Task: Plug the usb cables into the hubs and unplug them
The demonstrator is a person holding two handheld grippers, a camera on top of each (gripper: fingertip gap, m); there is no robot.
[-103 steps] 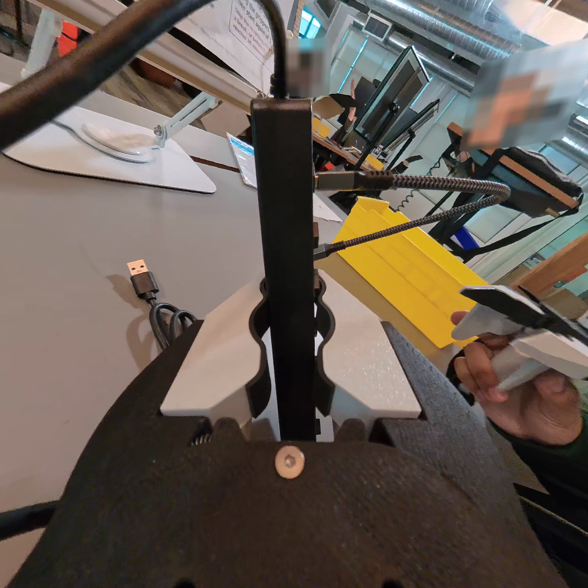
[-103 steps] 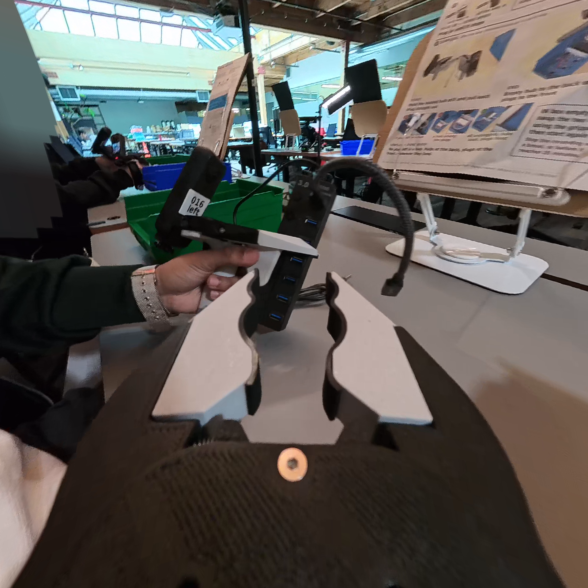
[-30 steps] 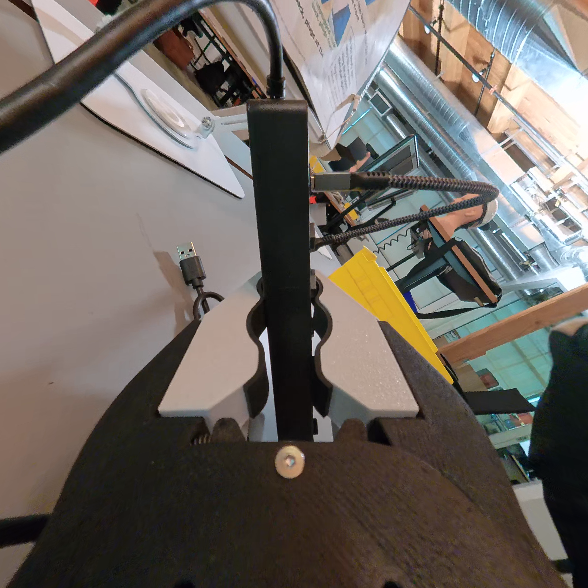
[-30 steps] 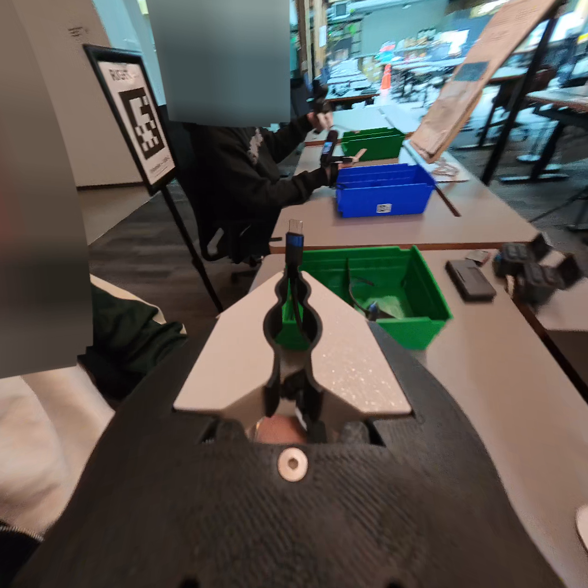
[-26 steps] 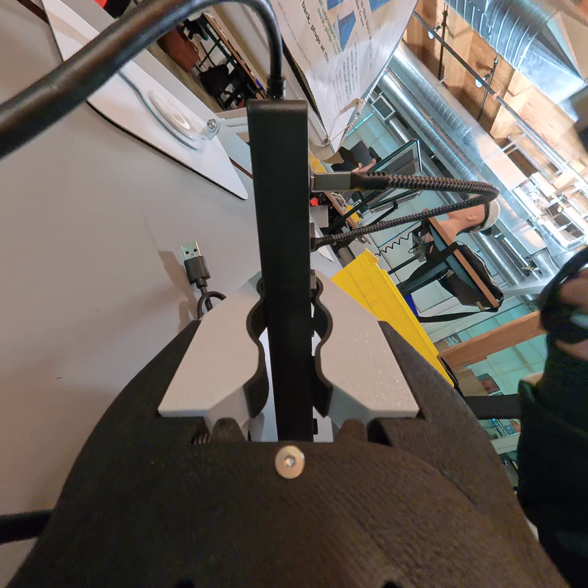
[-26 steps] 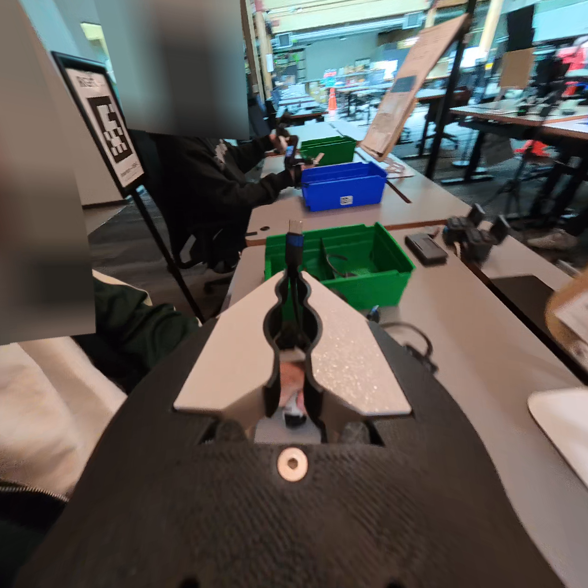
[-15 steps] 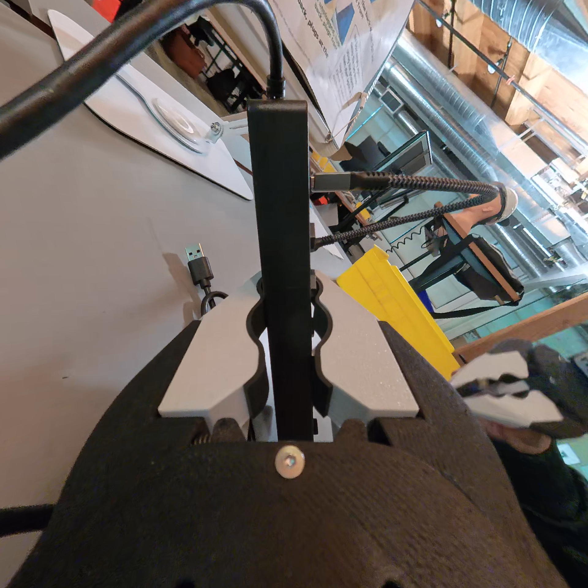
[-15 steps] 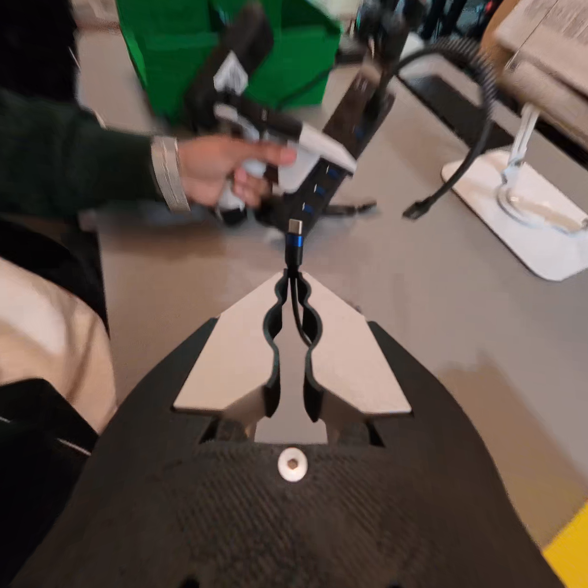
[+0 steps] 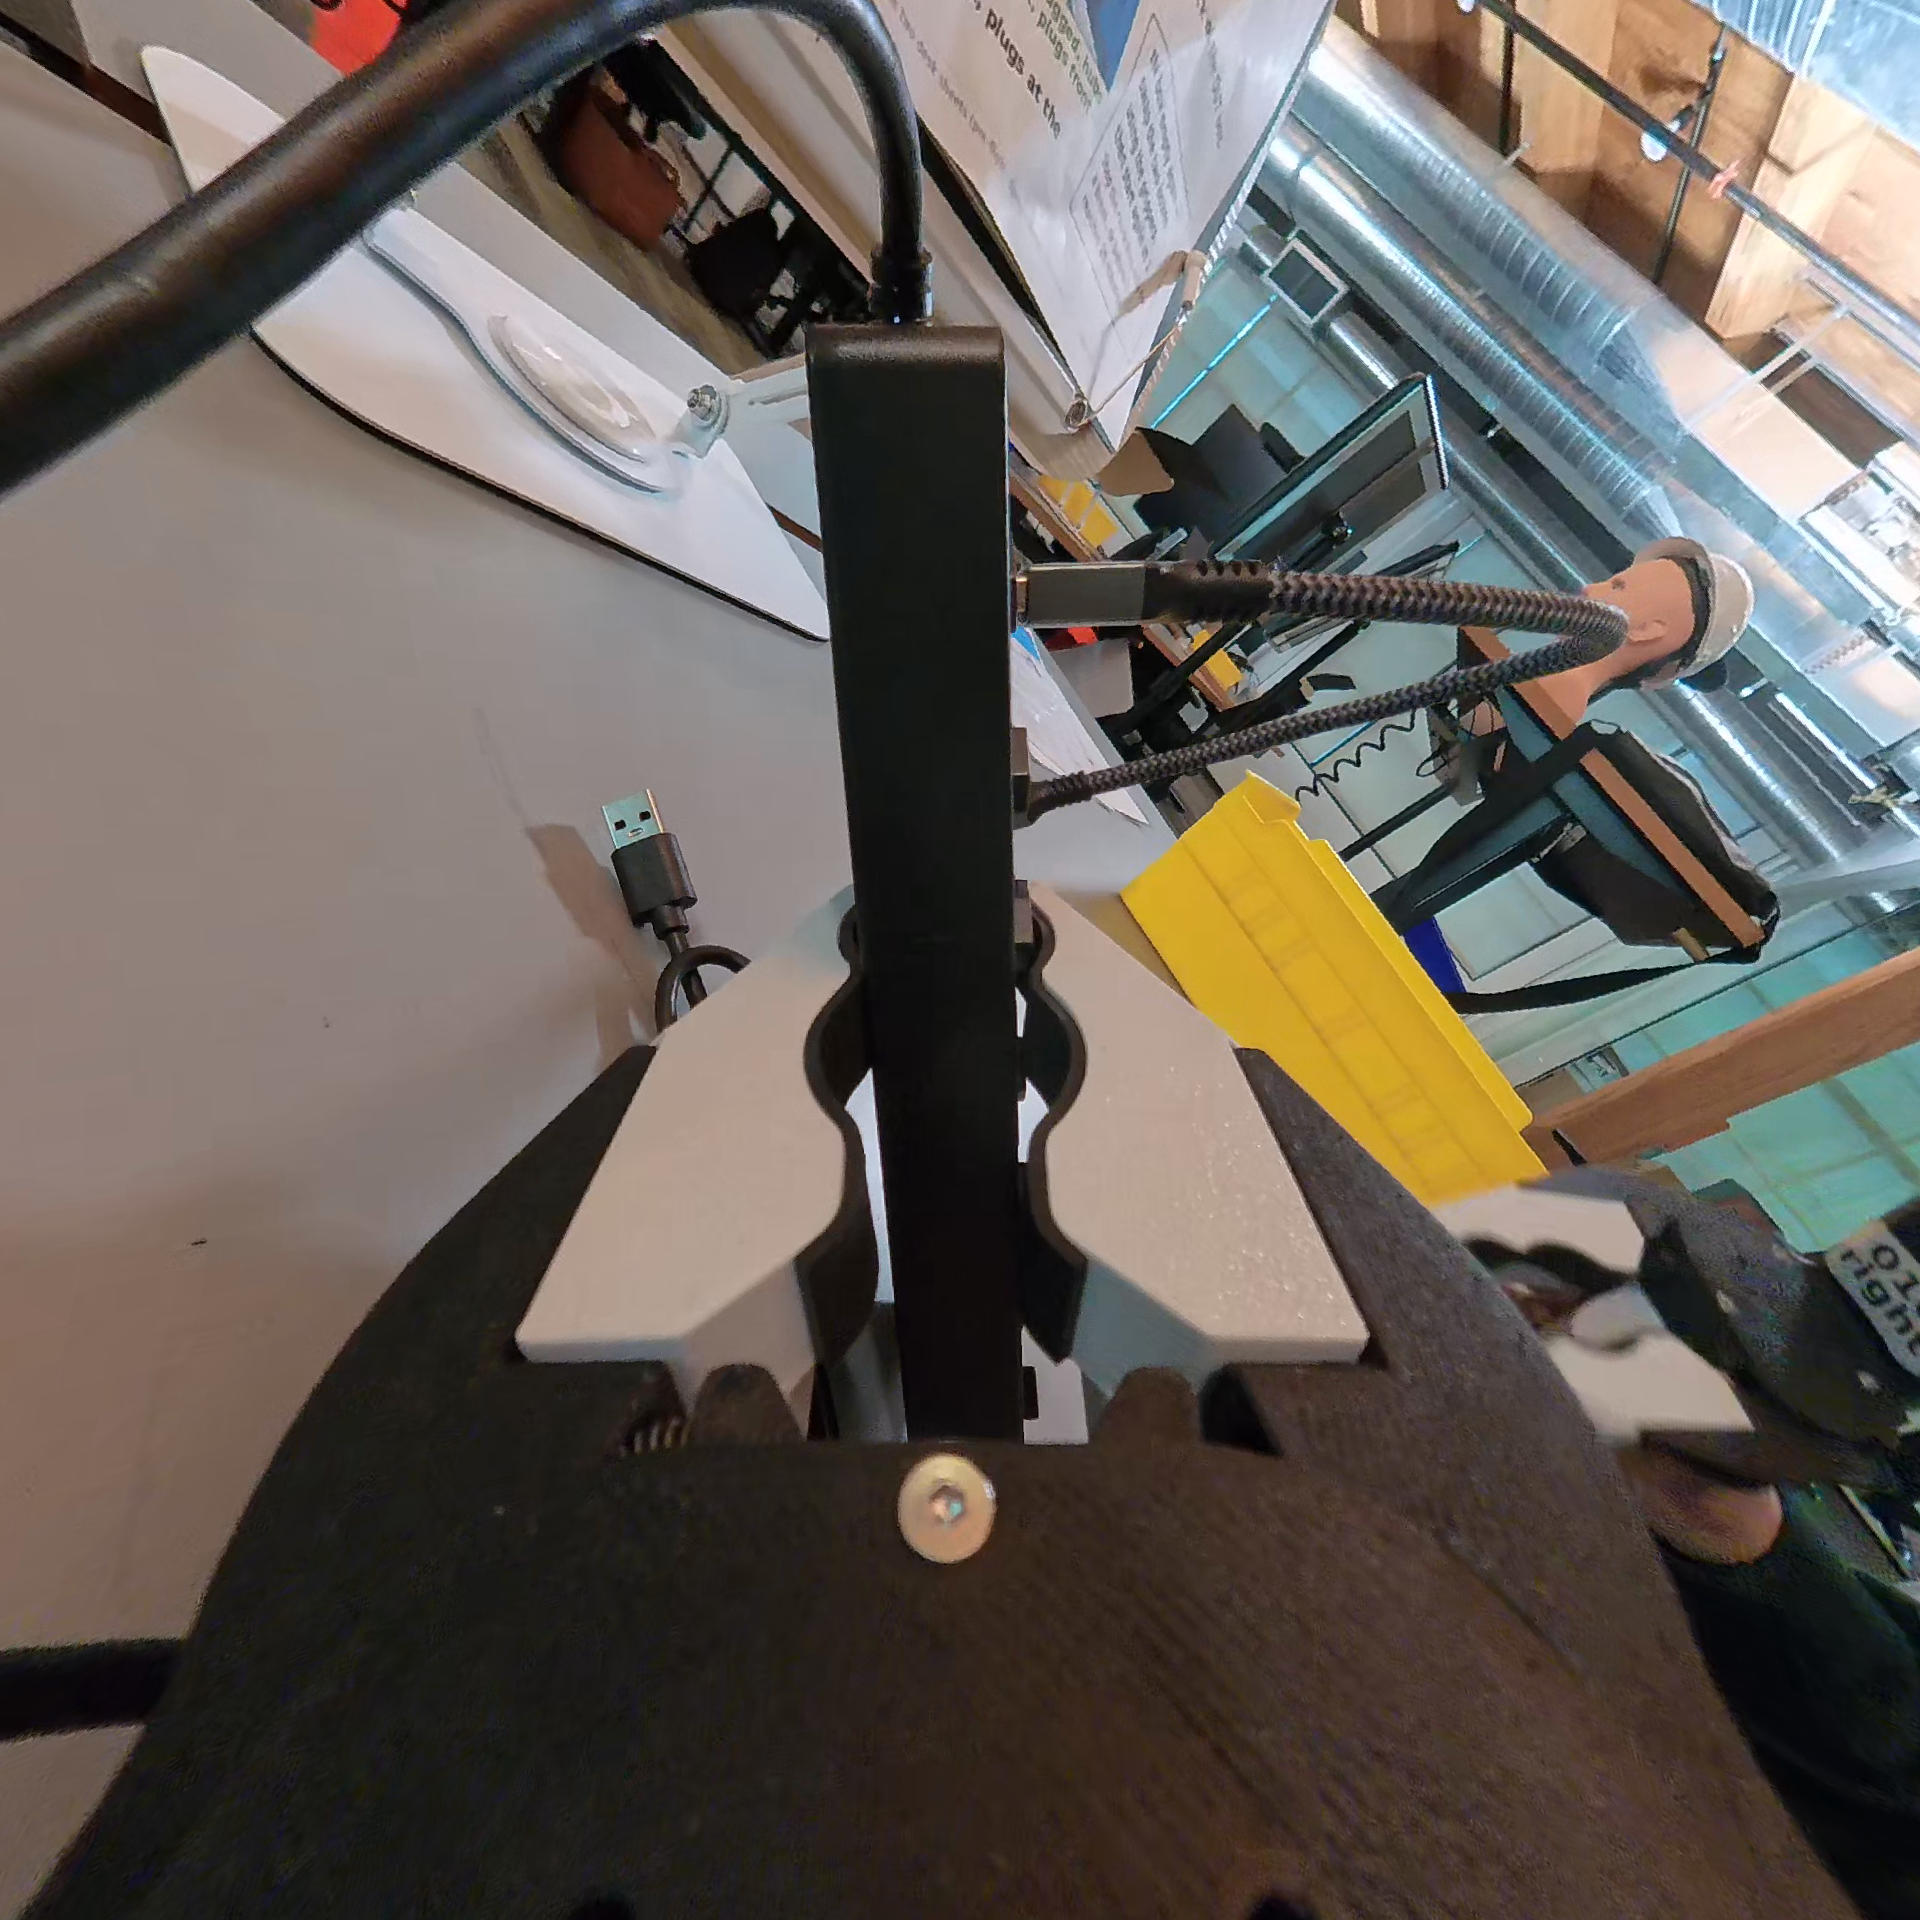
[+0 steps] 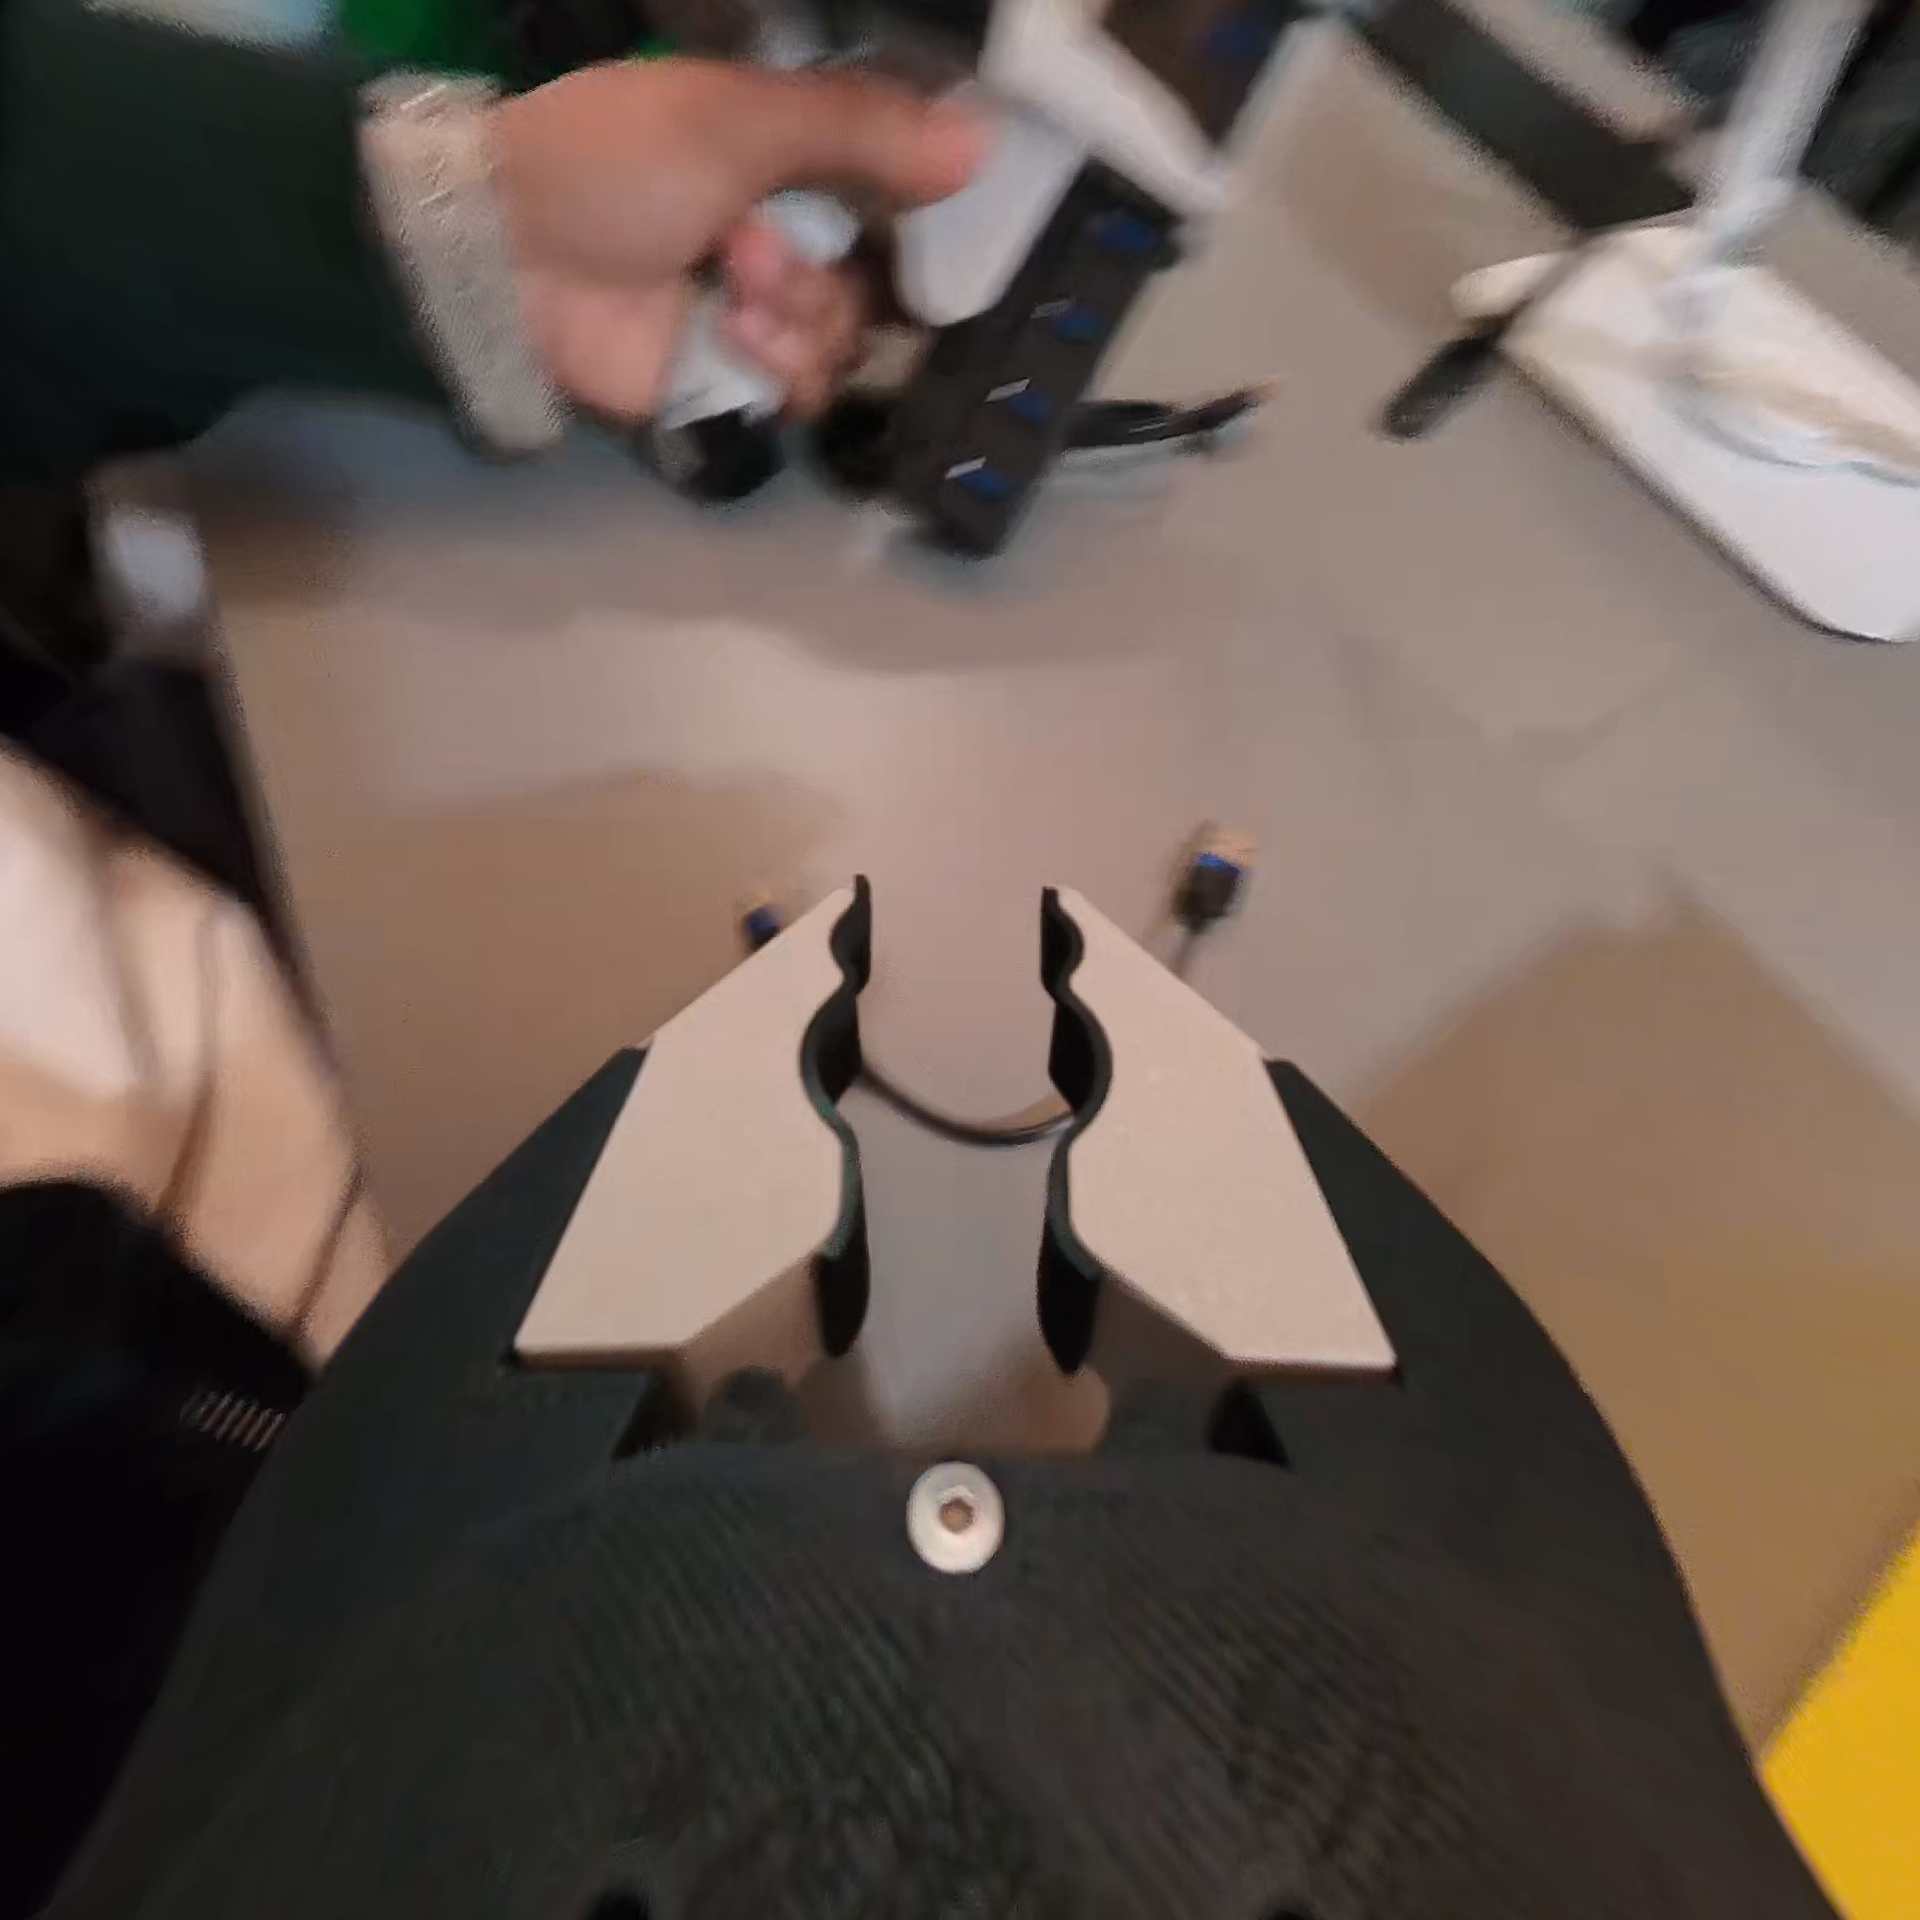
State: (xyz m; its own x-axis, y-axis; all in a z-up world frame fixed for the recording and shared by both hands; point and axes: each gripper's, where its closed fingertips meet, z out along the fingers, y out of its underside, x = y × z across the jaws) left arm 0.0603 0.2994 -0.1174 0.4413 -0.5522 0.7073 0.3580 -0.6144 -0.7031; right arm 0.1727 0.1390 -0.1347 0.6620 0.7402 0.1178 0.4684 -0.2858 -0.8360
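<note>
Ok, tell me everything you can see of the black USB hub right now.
The USB hub is a long, slim black bar, seemingly matte plastic, clamped upright between the left tongs and held above the grey table. A thick black cable leaves its far end. A braided cable has both ends plugged into one side. In the blurred right wrist view, blue ports line its face.
</note>
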